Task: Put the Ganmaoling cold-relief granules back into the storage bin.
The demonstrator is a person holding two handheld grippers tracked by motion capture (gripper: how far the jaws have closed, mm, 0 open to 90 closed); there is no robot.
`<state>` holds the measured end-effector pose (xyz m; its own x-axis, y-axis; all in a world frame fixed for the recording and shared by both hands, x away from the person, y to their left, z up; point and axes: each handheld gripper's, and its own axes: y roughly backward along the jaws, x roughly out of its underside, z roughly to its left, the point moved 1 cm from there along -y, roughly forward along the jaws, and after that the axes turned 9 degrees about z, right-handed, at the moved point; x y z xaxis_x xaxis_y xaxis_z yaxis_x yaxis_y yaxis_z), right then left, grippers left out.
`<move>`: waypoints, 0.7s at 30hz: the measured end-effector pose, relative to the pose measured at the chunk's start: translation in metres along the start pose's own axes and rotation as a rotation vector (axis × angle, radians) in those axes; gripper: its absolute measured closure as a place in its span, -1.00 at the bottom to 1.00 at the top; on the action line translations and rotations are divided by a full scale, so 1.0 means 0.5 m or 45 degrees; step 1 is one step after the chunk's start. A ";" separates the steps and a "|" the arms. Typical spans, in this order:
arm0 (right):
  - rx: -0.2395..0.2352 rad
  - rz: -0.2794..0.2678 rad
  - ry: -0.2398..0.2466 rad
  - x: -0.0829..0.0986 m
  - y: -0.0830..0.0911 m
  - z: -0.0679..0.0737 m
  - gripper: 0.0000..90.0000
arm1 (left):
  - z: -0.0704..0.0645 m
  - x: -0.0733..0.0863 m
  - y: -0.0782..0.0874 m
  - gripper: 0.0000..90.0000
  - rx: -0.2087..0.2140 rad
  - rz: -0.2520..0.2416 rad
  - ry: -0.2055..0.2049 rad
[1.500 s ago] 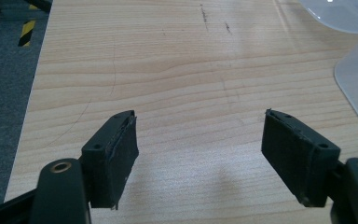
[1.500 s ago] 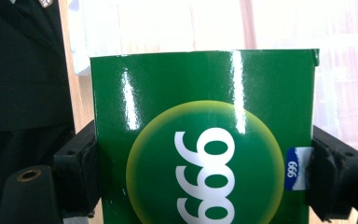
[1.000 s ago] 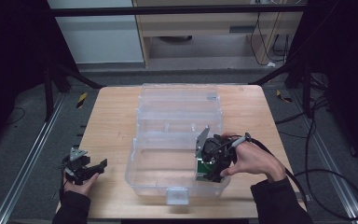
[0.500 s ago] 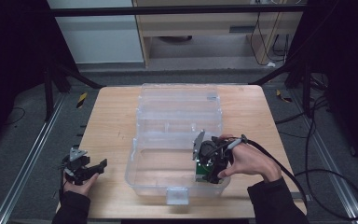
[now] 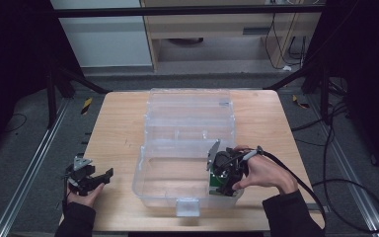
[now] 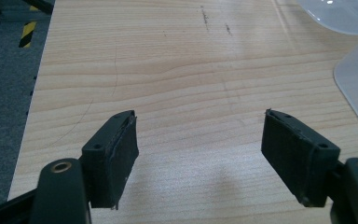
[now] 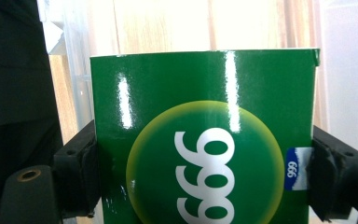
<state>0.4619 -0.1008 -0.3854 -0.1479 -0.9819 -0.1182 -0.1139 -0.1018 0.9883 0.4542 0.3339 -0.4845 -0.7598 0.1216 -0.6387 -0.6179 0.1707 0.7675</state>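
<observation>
Clamping a green box (image 7: 205, 140) inside the clear bin (image 5: 143, 182), right tongs (image 5: 216, 186), left tongs (image 6: 199, 154) apart over table (image 6: 168, 70)

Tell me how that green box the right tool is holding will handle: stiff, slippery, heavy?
The green box looks like thin glossy card: probably light, and it may dent if squeezed hard. The sheen suggests a slick surface, so it might slip between the right tool's jaws. Flat-sided, it shouldn't roll.
</observation>
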 end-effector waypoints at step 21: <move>-0.023 0.020 0.008 0.000 -0.059 -0.008 -0.66 | 0.000 0.001 -0.001 -0.42 0.003 0.001 -0.001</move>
<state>0.4690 -0.0984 -0.4140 -0.1433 -0.9844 -0.1022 -0.0940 -0.0892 0.9916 0.4542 0.3341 -0.4850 -0.7603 0.1229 -0.6379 -0.6165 0.1732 0.7681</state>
